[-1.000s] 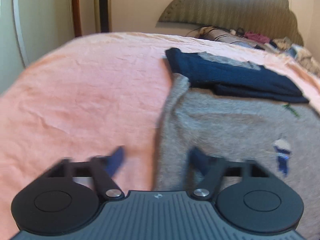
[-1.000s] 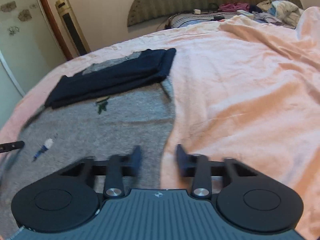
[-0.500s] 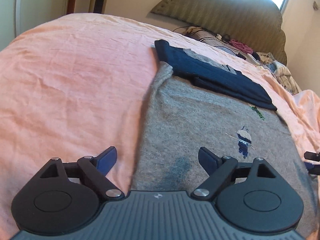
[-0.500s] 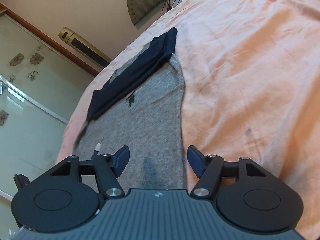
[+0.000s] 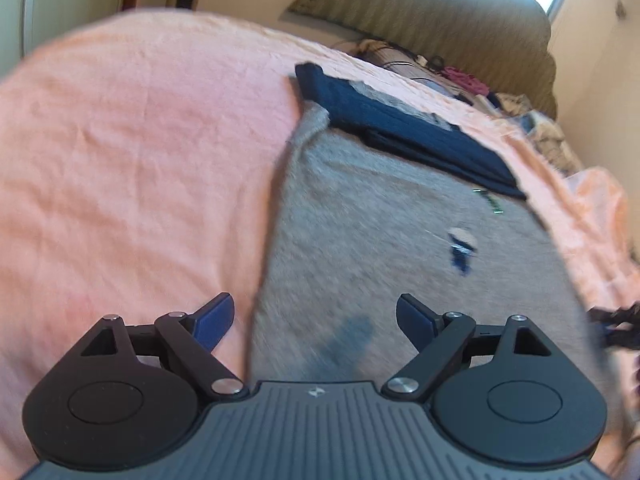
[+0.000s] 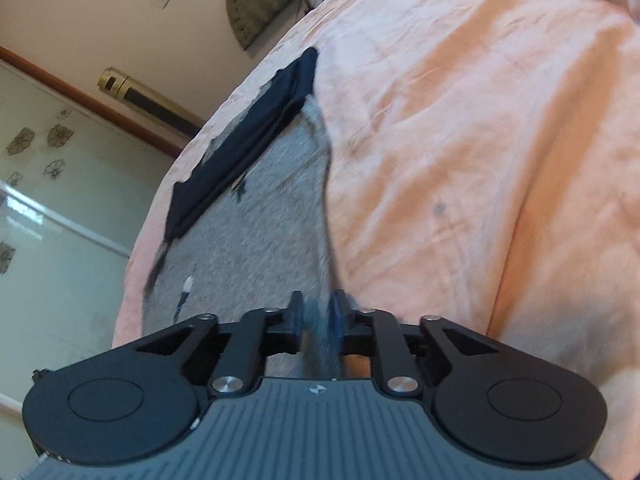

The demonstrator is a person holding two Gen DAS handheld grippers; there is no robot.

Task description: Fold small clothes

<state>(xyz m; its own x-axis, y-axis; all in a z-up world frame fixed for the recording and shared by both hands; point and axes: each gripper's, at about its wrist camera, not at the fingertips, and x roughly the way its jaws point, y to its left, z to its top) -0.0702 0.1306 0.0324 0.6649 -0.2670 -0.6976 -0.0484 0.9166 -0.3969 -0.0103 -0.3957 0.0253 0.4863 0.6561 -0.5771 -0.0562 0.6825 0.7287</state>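
Here, in the left wrist view, the pink bedsheet [image 5: 140, 140] fills the left half of the frame. Right of it the grey sweater [image 5: 400, 220] lies flat across the centre and lower right. A folded navy garment [image 5: 408, 136] rests on its far end, toward the upper middle. A padded headboard [image 5: 440, 20] rises at the upper right. The left gripper [image 5: 316, 312] sits at the bottom with its fingers spread wide, holding nothing, and they straddle the sweater's left edge.

In the right wrist view, the grey sweater [image 6: 260, 232] runs from the lower centre toward the upper left. The navy garment [image 6: 248, 128] is at its far end, and the bedsheet [image 6: 480, 140] covers the right. The right gripper [image 6: 318, 308] is at the bottom centre. Its jaws, narrow and opening, have the sweater's bunched right edge between them, the pads against the blurred cloth.
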